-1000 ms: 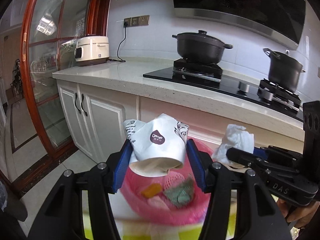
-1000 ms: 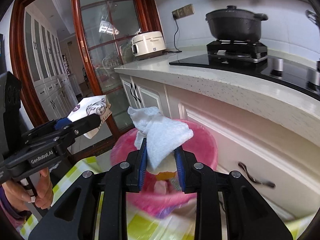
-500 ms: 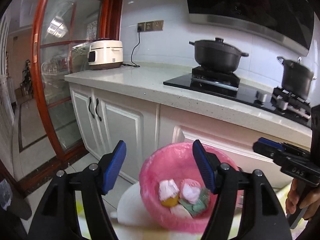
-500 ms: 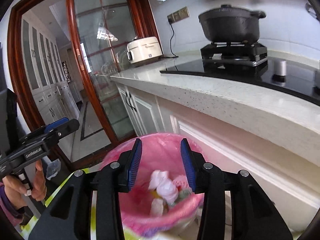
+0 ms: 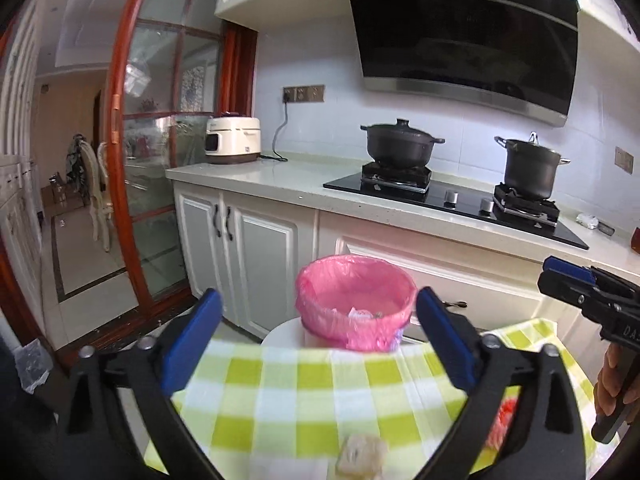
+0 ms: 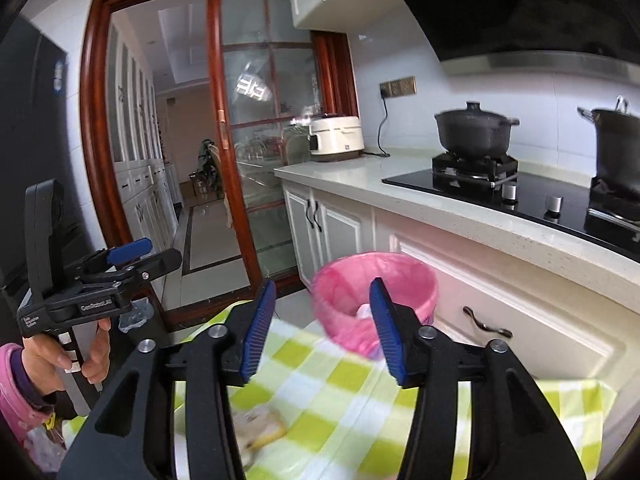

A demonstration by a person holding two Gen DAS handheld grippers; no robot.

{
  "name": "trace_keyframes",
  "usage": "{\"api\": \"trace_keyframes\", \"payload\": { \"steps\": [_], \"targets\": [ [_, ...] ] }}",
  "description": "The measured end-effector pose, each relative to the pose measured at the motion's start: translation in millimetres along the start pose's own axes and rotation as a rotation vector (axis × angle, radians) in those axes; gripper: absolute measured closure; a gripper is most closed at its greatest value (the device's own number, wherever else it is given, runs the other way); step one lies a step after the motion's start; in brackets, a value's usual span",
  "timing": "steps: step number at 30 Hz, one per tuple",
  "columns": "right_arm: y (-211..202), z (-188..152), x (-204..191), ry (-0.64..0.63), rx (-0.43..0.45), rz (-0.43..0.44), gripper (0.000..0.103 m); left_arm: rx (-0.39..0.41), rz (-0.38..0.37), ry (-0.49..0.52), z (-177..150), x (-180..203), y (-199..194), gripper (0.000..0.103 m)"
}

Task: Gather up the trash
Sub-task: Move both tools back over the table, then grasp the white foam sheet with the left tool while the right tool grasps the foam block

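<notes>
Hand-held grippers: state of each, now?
Left hand-held gripper: open, empty, jaws just opened wide.
Right hand-held gripper: open, empty, jaws just opened further.

2 pots [image 5: 402, 145], 1 bin [image 5: 355, 301], 1 cooker [image 5: 233, 140].

My left gripper [image 5: 318, 336] gapes wide, empty. My right gripper [image 6: 322, 328] has just been opening, nothing between its jaws.
</notes>
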State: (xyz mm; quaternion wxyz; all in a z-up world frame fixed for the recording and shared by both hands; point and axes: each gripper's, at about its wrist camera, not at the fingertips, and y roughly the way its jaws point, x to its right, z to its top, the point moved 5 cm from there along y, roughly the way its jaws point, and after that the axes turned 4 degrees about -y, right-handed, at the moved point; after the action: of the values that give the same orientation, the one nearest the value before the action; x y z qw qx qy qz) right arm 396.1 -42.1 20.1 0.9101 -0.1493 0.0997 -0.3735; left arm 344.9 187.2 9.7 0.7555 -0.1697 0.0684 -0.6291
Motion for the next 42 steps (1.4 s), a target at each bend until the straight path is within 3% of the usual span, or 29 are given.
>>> {"api": "trace_keyframes", "payload": {
  "steps": [6,13,22,35,40,42],
  "targets": [
    [-31,-47,-47,0.038,-0.028,-0.001,0.042,-0.029,0.045,-0.046,-52,-26,-66,0.005],
    [-23,-117,-77,0.153,-0.119,0.004,0.042,-0.096,0.112,-0.071,-124,-40,-95,0.005],
    [-22,-150,-85,0.162,-0.155,-0.008,0.042,-0.195,0.119,-0.059,-191,-15,-79,0.005],
    [-22,-172,-62,0.183,-0.173,-0.012,0.042,-0.335,0.164,-0.099,-225,2,-13,0.006],
    [-17,-173,-55,0.198,-0.174,-0.003,0.042,-0.371,0.17,-0.084,-231,4,2,0.016],
    [-14,-173,-55,0.197,-0.175,-0.003,0.042,-0.363,0.159,-0.072,-231,6,1,0.029]
  ]
}}
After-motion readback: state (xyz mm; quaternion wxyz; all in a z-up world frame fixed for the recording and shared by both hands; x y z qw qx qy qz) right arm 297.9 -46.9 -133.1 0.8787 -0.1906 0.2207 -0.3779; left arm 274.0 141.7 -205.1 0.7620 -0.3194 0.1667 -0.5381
